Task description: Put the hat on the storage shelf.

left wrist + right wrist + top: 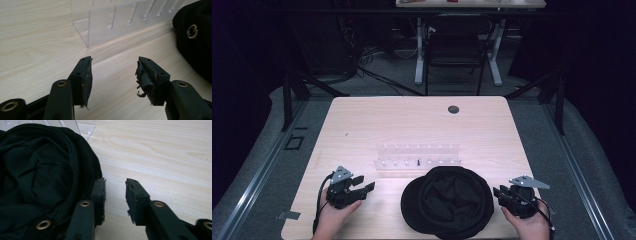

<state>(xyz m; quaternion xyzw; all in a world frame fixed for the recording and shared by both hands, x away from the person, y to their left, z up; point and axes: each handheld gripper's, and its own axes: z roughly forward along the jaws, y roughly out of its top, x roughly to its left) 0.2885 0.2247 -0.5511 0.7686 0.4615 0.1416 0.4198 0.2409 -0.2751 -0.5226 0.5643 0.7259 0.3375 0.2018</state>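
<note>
A black cap point(447, 201) lies upside down on the near middle of the light wooden table point(377, 120), its hollow lining facing up. Just beyond it, a clear acrylic rack point(417, 155) stands across the table, and a small dark round grommet point(453, 109) sits farther back. The high view alone shows this layout, together with a dark chair point(455, 50) and a second table's legs beyond the far edge.

The left gripper point(362, 185) rests at the near left, held in the person's left hand point(334, 216), well apart from the cap. Its own view shows what the high view cannot: the jaws stand spread with bare wood between them, their pads point(145, 77) frayed, and the rack's slotted end point(100, 25) just ahead. At that view's right edge the cap's side point(192, 45) appears with a brass eyelet point(192, 31).

The right gripper point(499, 192) sits at the near right in the person's right hand point(529, 225), just beside the cap's right edge. Its own view shows its jaws parted and pinching nothing, the left jaw point(98, 195) close against the cap's rim point(85, 165); whether they touch cannot be told. The cap's folded lining point(32, 175) and a corner of the rack point(85, 126) show there too.
</note>
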